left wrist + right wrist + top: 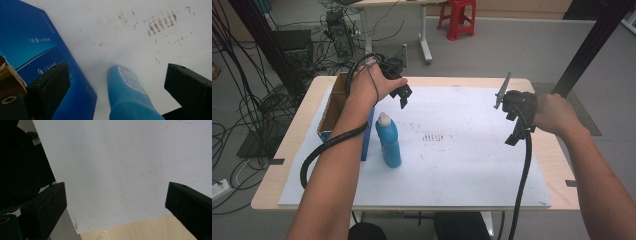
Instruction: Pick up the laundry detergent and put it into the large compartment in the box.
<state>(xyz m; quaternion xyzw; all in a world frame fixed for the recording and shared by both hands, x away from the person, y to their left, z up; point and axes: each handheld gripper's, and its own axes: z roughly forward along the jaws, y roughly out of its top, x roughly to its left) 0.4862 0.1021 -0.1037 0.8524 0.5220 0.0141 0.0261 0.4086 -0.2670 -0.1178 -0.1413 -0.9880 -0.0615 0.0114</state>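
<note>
Left gripper (403, 95) hovered above bottle (389, 141), jaws spread wide, nothing clasped; likely lined up for grab at cap. Bottle stood upright on white sheet (462, 165), just beside blue box (367, 137), near left edge. Right gripper (513, 127) raised over right side, jaws released, empty. Plenty of bare sheet between 2 grippers.

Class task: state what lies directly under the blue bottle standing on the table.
The blue bottle stands on a white sheet covering the wooden table; the bottle's base hides the spot beneath.

left gripper (403, 98): jaws wide, raised | right gripper (514, 135): jaws wide, raised
</note>
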